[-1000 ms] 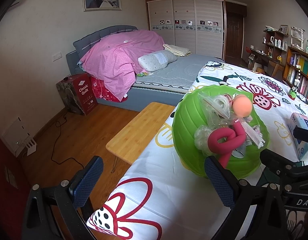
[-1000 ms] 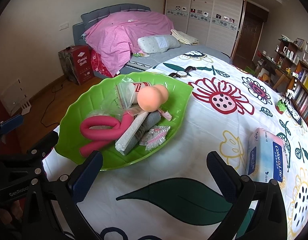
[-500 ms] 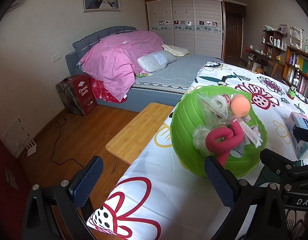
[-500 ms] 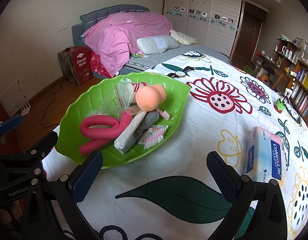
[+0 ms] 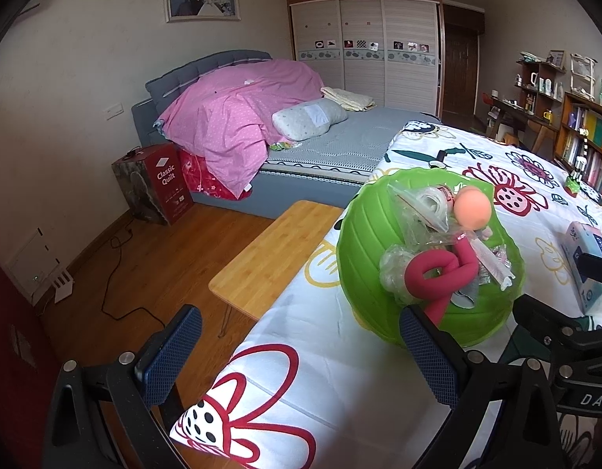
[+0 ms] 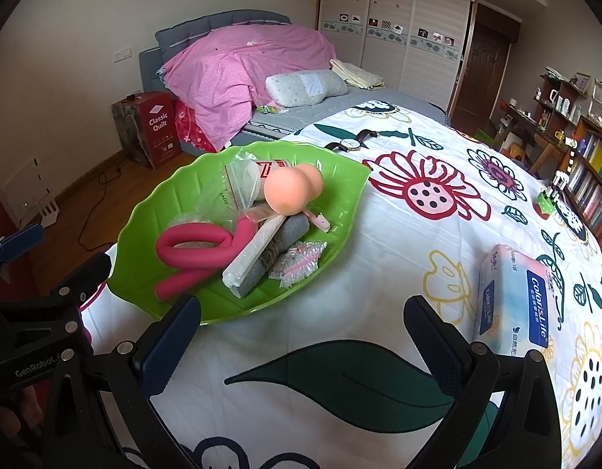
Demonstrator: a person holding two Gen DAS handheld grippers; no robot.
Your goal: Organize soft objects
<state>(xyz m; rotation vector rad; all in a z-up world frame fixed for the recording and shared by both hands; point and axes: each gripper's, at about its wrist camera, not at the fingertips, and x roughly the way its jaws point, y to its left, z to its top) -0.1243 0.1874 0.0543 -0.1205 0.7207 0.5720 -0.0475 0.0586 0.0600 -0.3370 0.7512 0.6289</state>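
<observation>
A green leaf-shaped tray (image 6: 342,195) sits on the flower-print surface (image 6: 418,258), and heaped in it are a pink foam tube (image 6: 199,252), a peach soft ball (image 6: 287,191) with a second one just behind, a grey foam roll (image 6: 279,246) under a white paper-wrapped stick (image 6: 254,250), and several clear plastic bags (image 6: 242,185). A tissue pack (image 6: 513,299) lies apart on the cloth to the right. Both the left gripper (image 5: 301,355) and the right gripper (image 6: 302,346) hang with fingers spread wide and nothing between them, near the tray's close rim. This heap would fit either things gathered in or things waiting to be sorted out, so no single move is settled. Whichever it is, any grasp should close gently across a soft piece's narrow width (foam squashes and springs back), lifting clear of the loose bags. The pink tube's loop faces left in the right wrist view, its two ends crossing and trailing toward the near rim; the grey roll's long axis runs from the near rim diagonally toward the ball.
</observation>
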